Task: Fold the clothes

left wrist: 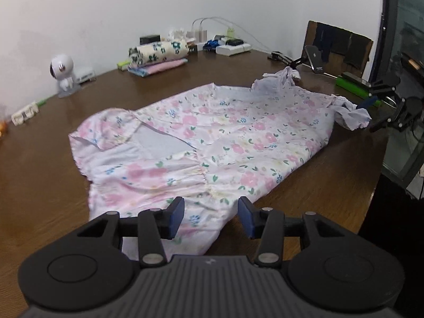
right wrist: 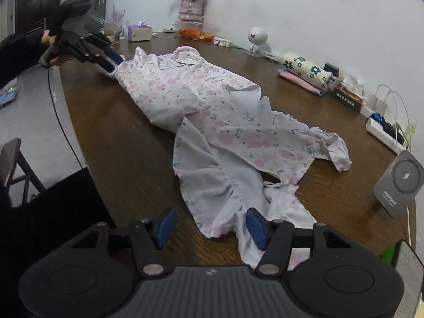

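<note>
One pale pink floral cotton garment (left wrist: 212, 137) lies spread, partly crumpled, across the dark brown wooden bench (left wrist: 39, 180). At its near hem the left gripper (left wrist: 211, 217) hovers with its blue-padded fingers (left wrist: 176, 217) apart, holding nothing. At the opposite end the right gripper (right wrist: 211, 228) likewise has its fingers (right wrist: 165, 228) apart, cloth lying between and under them. A folded flower-print stack (left wrist: 159, 55) sits by the wall.

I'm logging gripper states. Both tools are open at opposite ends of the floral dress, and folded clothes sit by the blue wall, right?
One slip: the wall is white, as the left wrist view shows. The left tool, right tool, floral dress and folded clothes are as stated.
</note>
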Demonstrator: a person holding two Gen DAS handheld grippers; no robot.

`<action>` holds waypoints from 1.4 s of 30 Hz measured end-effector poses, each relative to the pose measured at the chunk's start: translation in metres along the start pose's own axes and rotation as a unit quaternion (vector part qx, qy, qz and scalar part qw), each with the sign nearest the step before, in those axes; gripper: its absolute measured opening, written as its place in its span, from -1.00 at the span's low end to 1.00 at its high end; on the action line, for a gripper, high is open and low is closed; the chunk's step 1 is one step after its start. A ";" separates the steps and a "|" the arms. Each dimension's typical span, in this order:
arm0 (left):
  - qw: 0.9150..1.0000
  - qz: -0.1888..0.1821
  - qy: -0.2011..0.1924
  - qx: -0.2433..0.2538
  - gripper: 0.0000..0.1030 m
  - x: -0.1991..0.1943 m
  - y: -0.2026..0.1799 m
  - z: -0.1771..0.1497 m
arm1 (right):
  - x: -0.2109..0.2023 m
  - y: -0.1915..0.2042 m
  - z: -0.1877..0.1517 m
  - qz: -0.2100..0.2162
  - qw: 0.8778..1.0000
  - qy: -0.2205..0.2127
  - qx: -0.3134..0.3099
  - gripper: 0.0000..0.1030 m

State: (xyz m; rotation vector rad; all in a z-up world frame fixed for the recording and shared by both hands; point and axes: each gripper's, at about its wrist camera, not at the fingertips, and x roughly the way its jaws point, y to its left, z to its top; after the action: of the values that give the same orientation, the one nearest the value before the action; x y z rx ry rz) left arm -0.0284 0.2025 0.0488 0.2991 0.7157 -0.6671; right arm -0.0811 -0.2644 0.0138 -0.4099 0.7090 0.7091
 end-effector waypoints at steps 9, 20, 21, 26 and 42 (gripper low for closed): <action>0.999 0.037 0.038 0.008 -0.09 0.018 -0.002 -0.004 | 0.002 -0.068 0.033 0.024 0.997 0.024 0.070 -0.96; 0.998 0.062 0.033 -0.004 0.02 0.017 -0.011 -0.010 | 0.026 -0.107 0.073 -0.074 0.990 0.010 0.122 -0.17; 0.997 0.063 0.032 -0.006 0.03 0.017 -0.012 -0.010 | 0.018 -0.103 0.073 -0.090 0.990 -0.007 0.111 -0.16; 0.998 0.064 0.022 -0.014 0.13 0.019 -0.010 -0.011 | -0.006 -0.050 0.059 0.075 0.993 -0.085 0.012 -0.22; 0.997 0.064 0.017 -0.023 0.27 0.019 -0.005 -0.014 | 0.029 -0.026 0.002 0.036 0.999 -0.019 -0.030 -0.13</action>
State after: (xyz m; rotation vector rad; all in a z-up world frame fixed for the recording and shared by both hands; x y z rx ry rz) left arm -0.0281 0.1964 0.0252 0.3117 0.7376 -0.5232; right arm -0.0459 -0.2677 -0.0028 -0.4262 0.6695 0.8069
